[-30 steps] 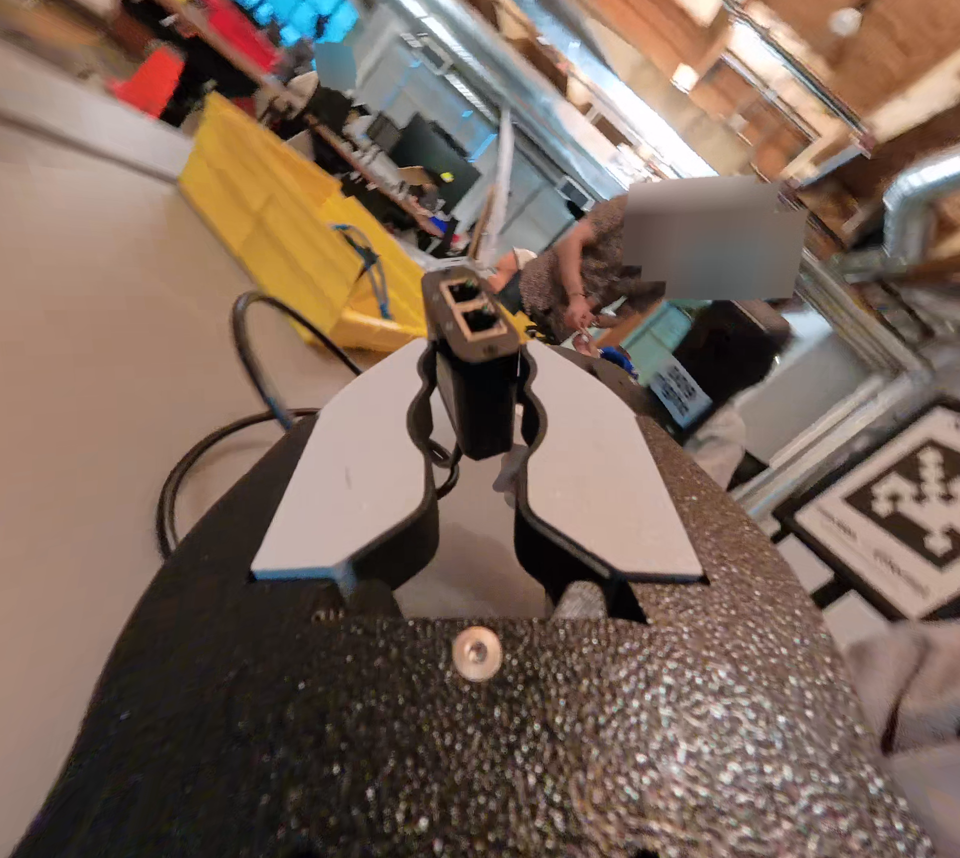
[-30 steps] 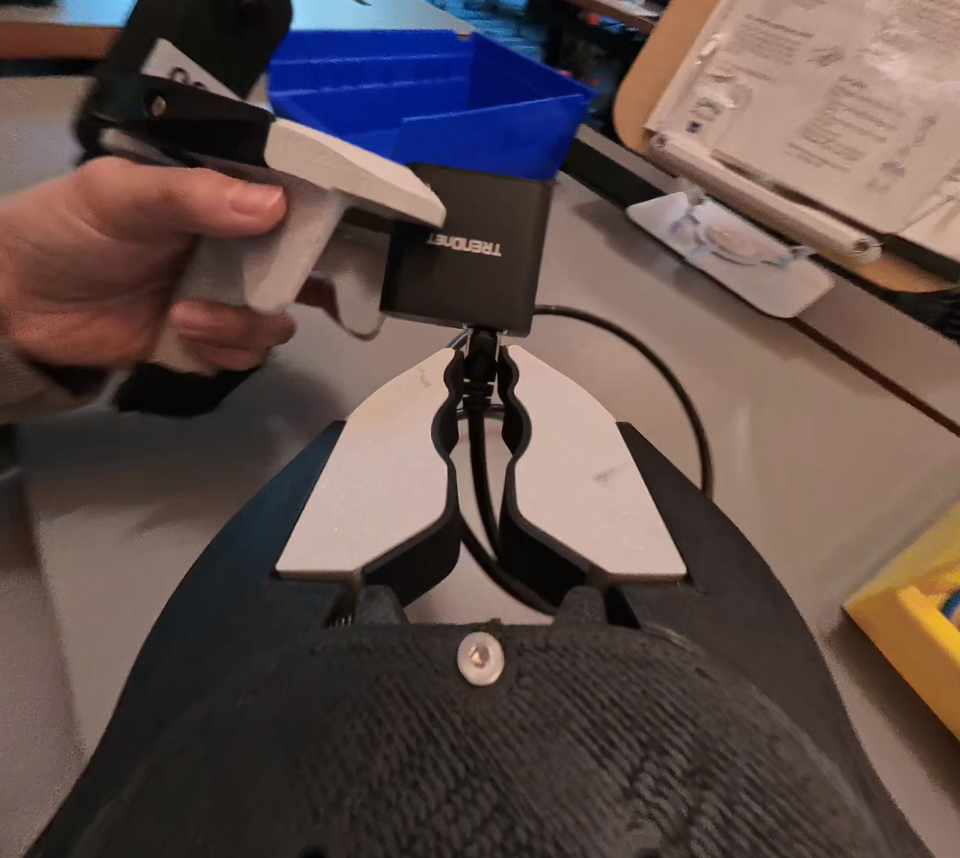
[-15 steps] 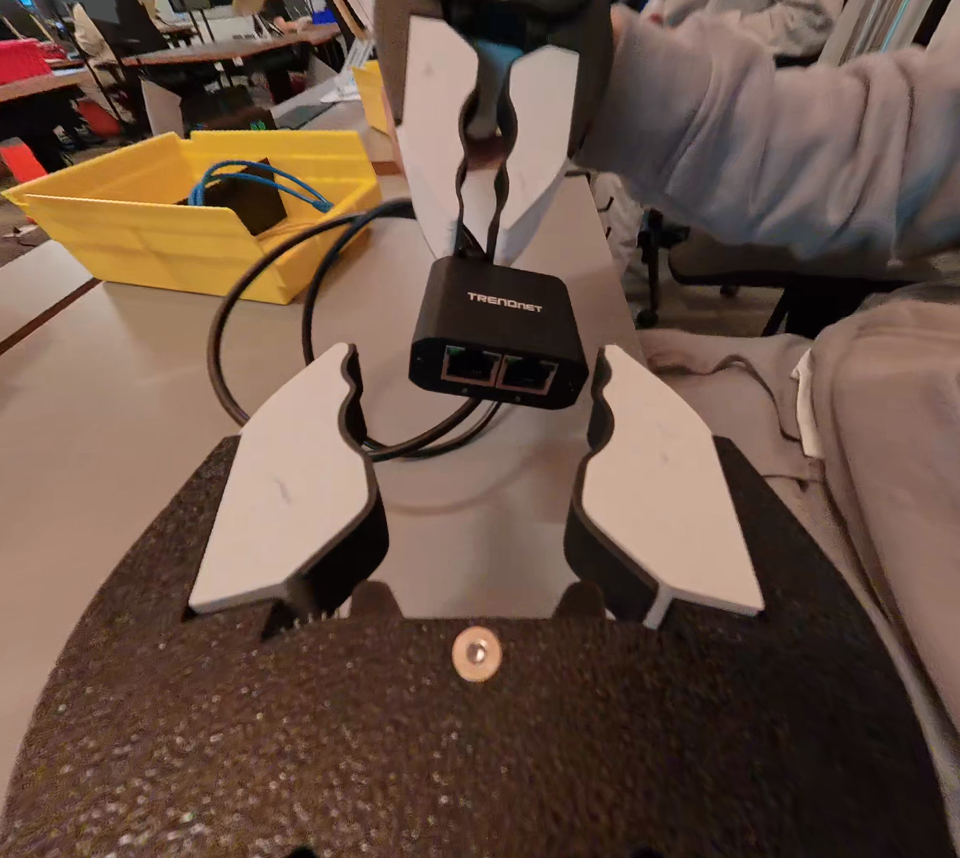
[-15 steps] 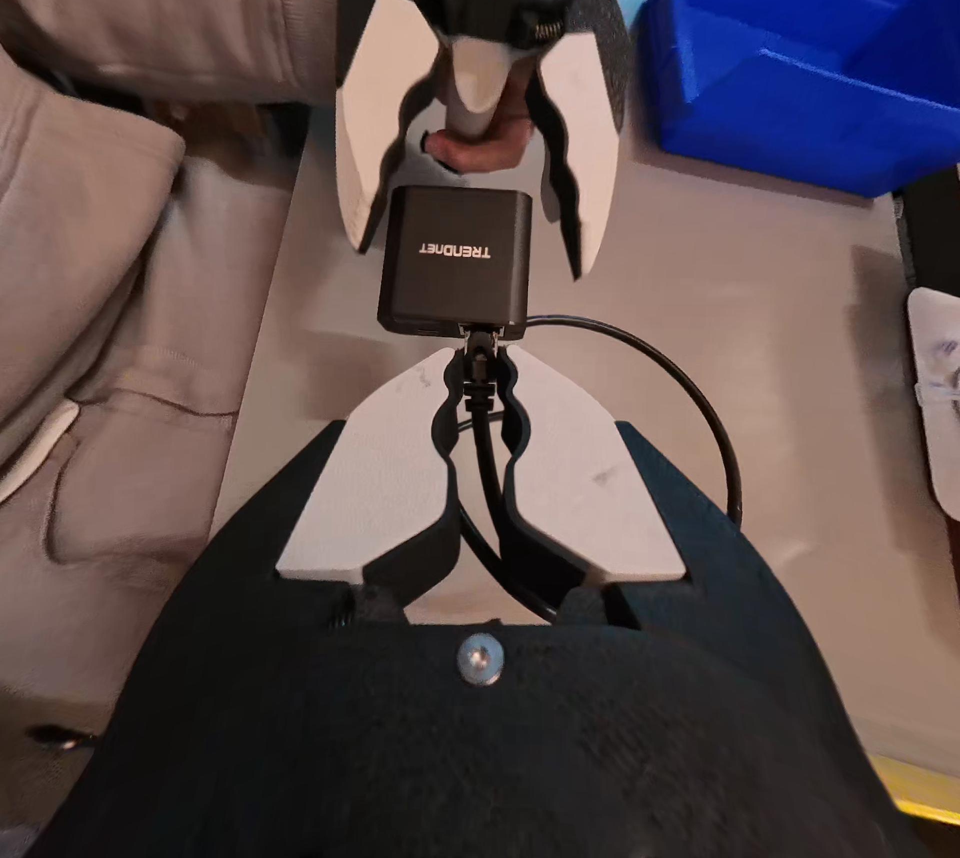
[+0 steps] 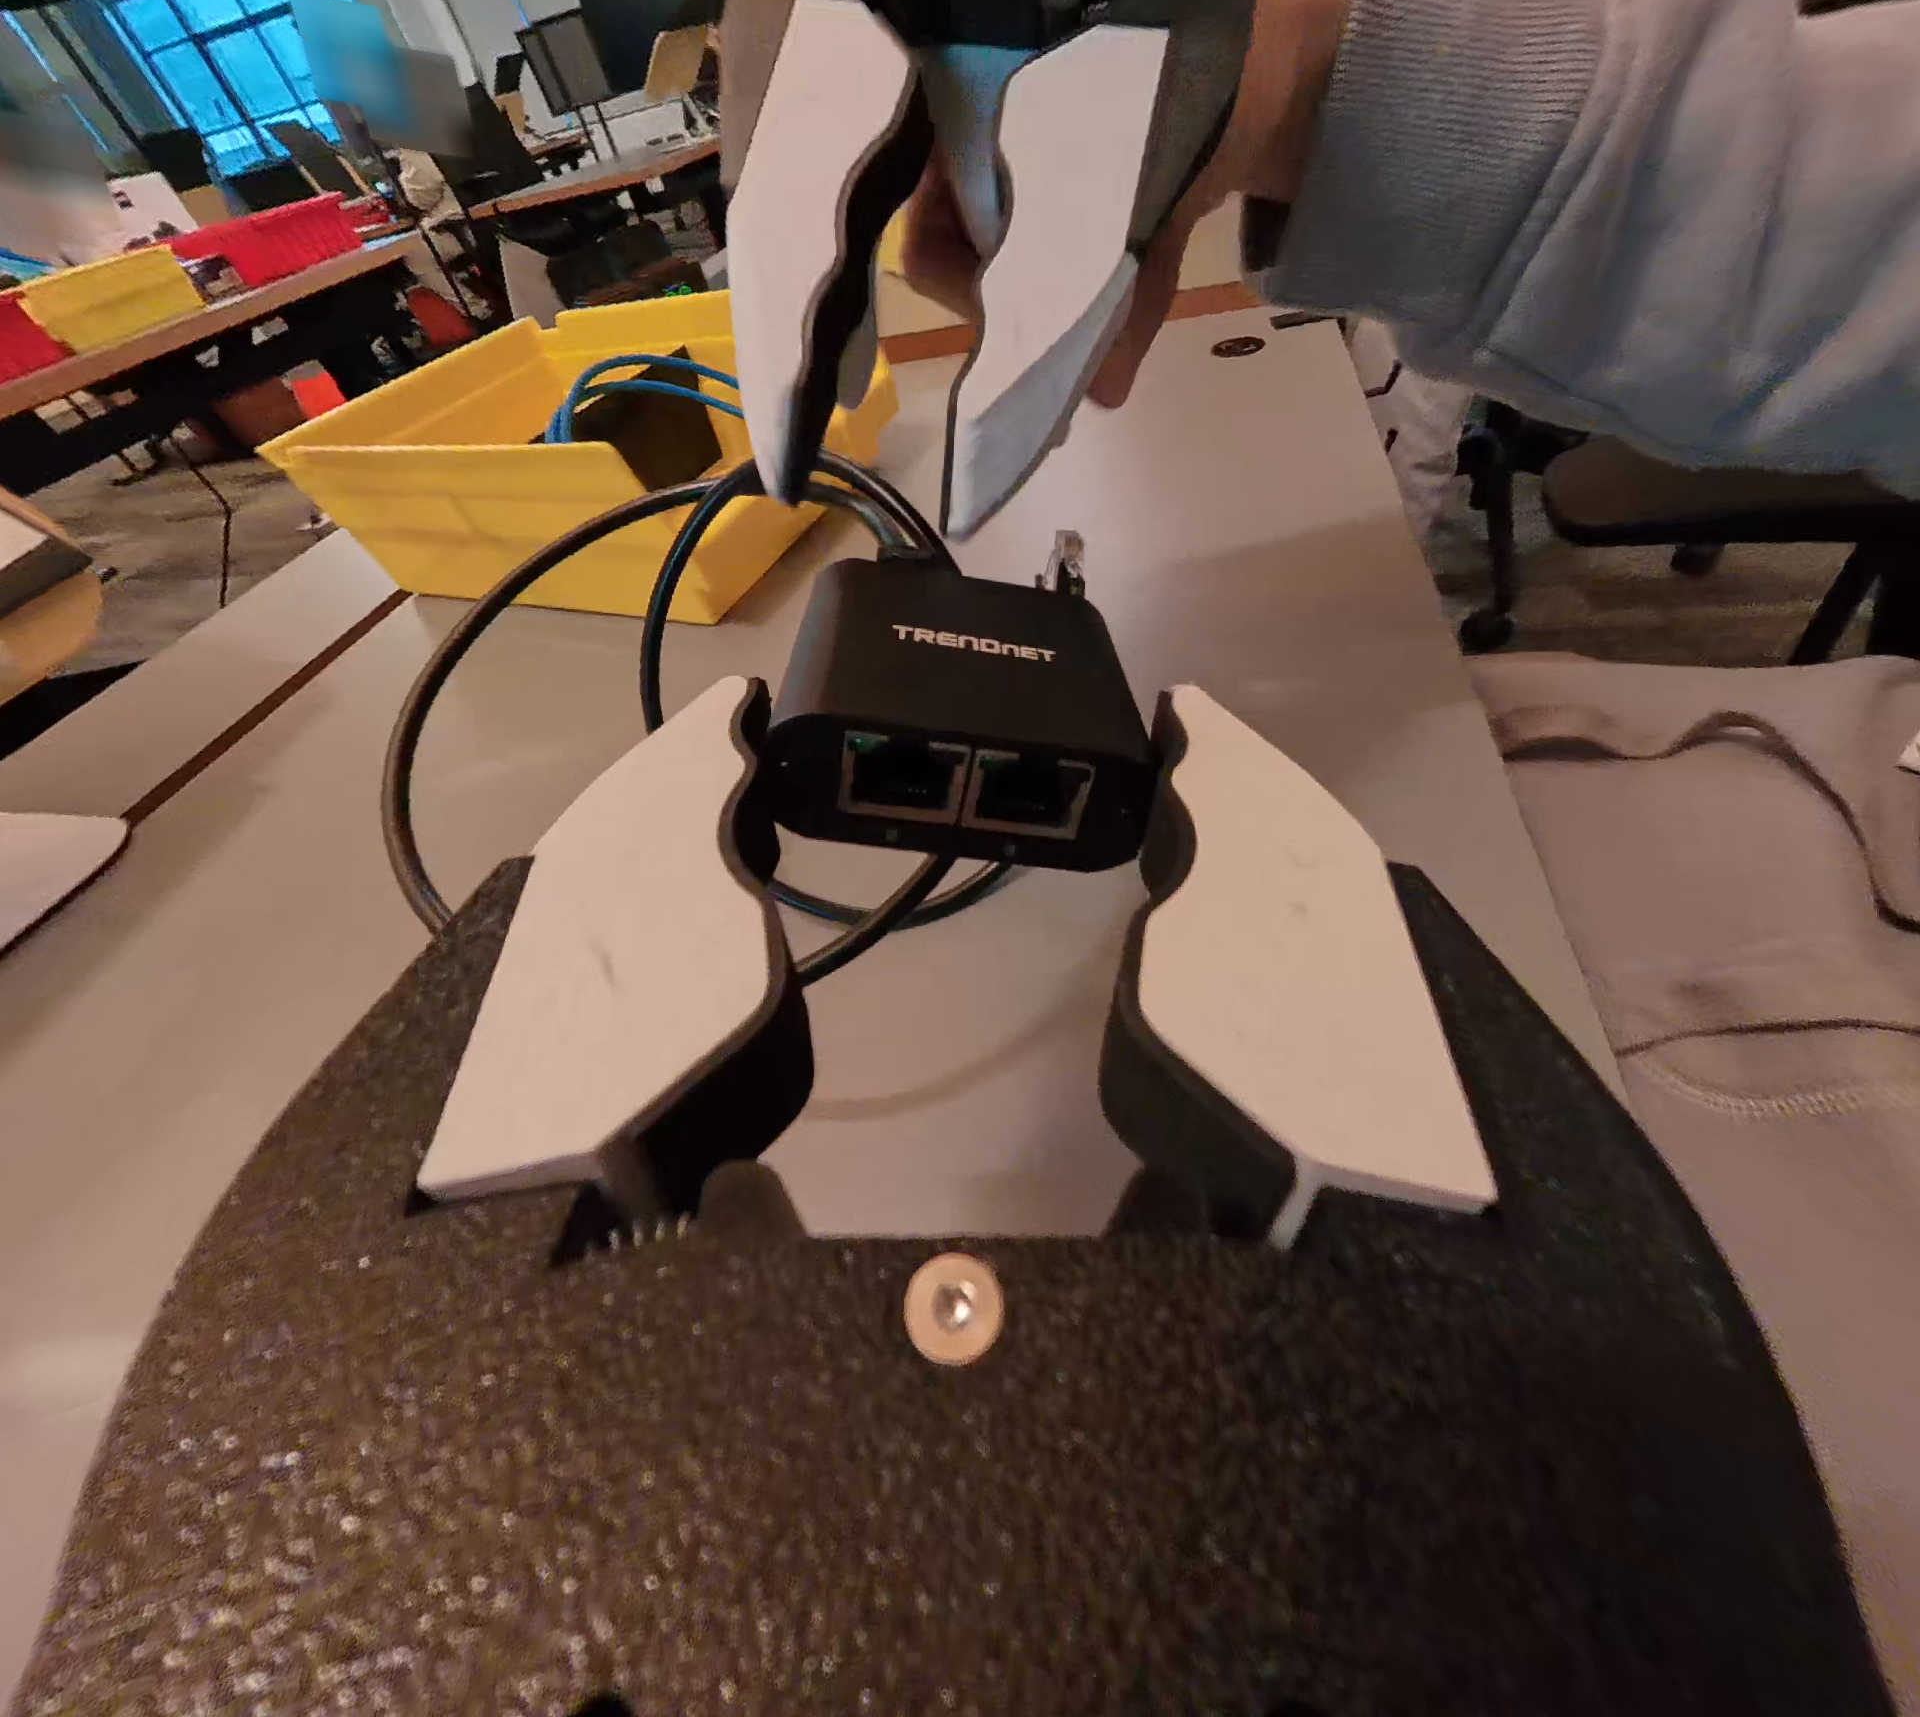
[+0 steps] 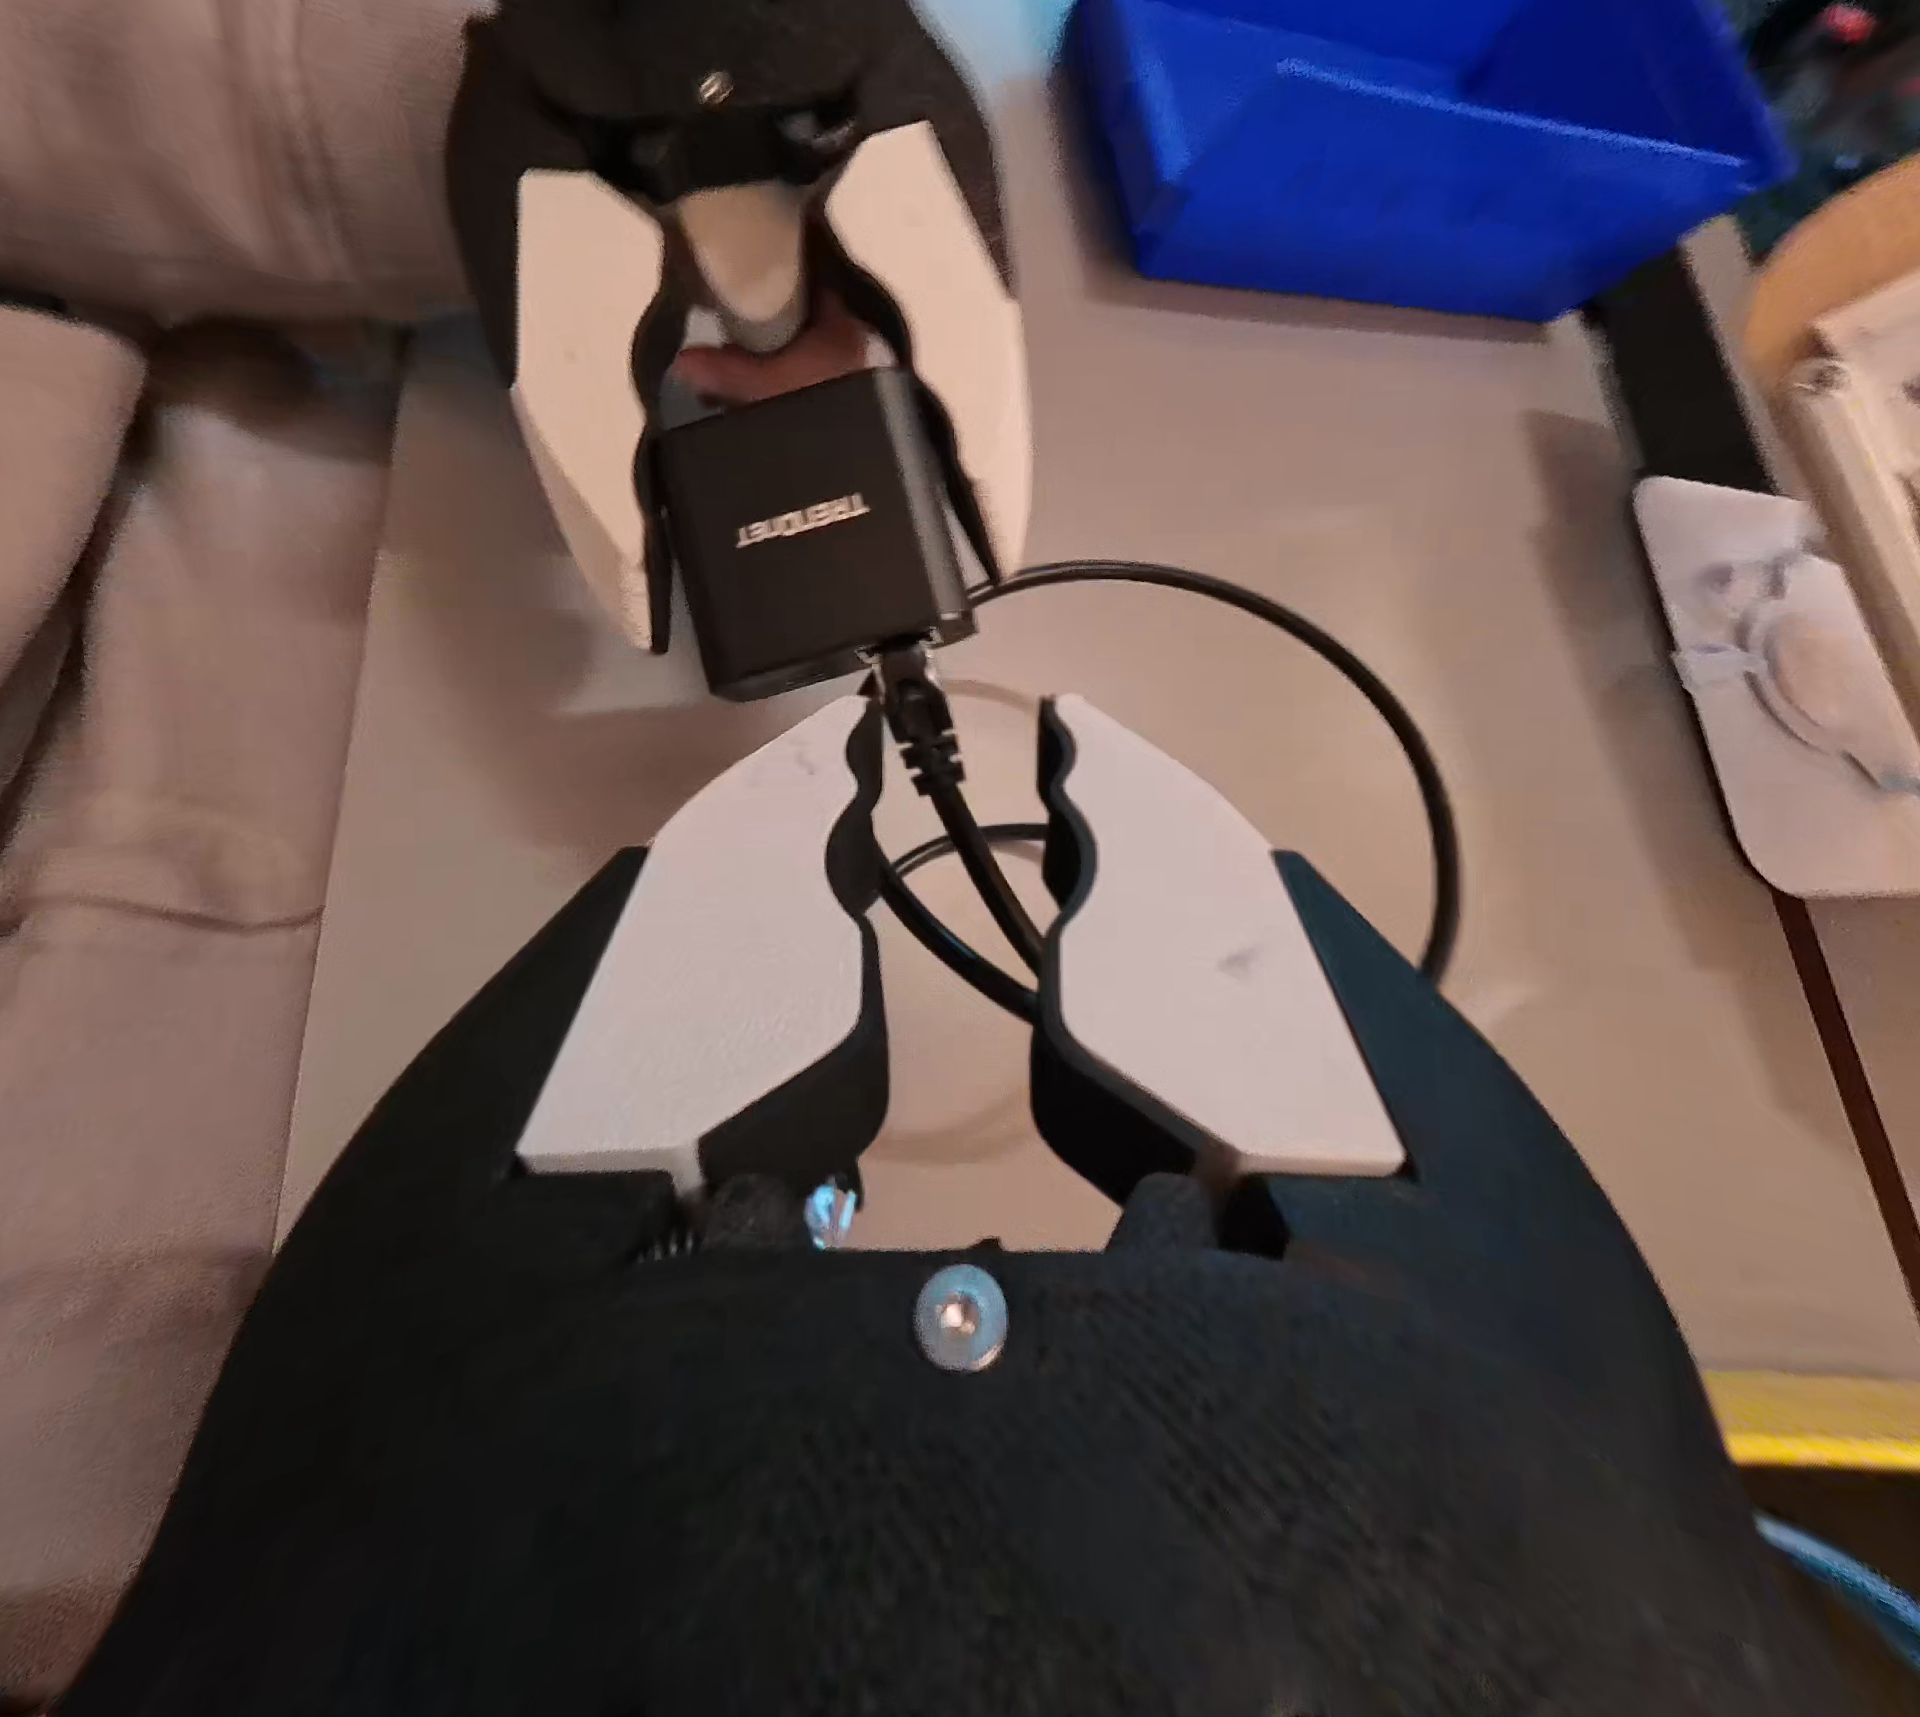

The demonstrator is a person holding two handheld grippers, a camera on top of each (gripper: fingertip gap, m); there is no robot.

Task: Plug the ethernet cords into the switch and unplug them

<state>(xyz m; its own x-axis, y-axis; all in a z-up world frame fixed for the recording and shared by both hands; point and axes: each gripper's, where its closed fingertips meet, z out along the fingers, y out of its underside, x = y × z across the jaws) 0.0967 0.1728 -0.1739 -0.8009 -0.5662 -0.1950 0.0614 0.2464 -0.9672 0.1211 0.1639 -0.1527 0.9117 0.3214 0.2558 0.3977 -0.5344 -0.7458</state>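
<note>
The small black switch [image 5: 966,659] lies on the grey table [image 5: 260,836] with two empty ports facing my left wrist camera. My left gripper [image 5: 956,717] is shut on the switch, one finger on each side; this also shows in the right wrist view [image 6: 821,597]. A black ethernet cord [image 6: 1439,815] loops on the table, and its plug [image 6: 920,717] sits in the switch's [image 6: 810,545] far port. My right gripper [image 6: 956,711] is open with the plug loose between its fingers. In the left wrist view it [image 5: 873,493] hangs above the cord behind the switch.
A yellow bin [image 5: 499,483] with a blue cable stands at the back left. A blue bin [image 6: 1403,109] and a white plastic package [image 6: 1766,711] lie on the other side. A person's grey sleeve [image 5: 1610,161] and clothing [image 6: 156,732] are along the table edge.
My left gripper has closed from wide open onto the switch's sides. My right gripper has opened and let go of the cord plug, which stays in the port.
</note>
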